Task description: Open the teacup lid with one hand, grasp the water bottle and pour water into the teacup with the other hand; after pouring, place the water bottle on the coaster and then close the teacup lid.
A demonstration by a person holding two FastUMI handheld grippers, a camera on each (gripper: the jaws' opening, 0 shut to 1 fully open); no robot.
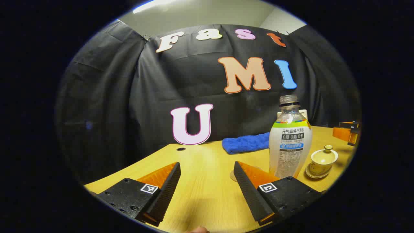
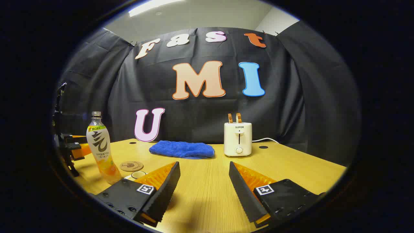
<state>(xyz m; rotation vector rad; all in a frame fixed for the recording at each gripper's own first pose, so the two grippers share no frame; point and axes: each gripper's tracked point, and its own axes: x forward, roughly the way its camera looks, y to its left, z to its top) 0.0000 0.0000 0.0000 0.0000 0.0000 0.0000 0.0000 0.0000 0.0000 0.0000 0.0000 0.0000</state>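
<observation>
Left gripper view gives us the wooden table (image 1: 207, 194) first, running back to the booth's black cloth wall. On it, at the back, we see a blue towel (image 1: 245, 144) lying crumpled. Beside it, on our right, the water bottle (image 1: 290, 140) stands upright with no cap on its neck, and it rises just behind the tip of the left gripper's (image 1: 207, 171) right-hand finger. We see that gripper's jaws spread wide apart over bare wood, holding nothing. Right of the bottle, the teacup (image 1: 323, 160) sits on its saucer (image 1: 317, 174) with its lid (image 1: 325, 154) on. A round edge, partly hidden, peeks out on the table near the bottle's foot; we cannot tell what it is.

Over in the right gripper view, the right gripper (image 2: 204, 174) is likewise spread wide and empty. A white toaster (image 2: 238, 139) stands at the back, and the round coaster (image 2: 131, 166) lies just beside the bottle.
</observation>
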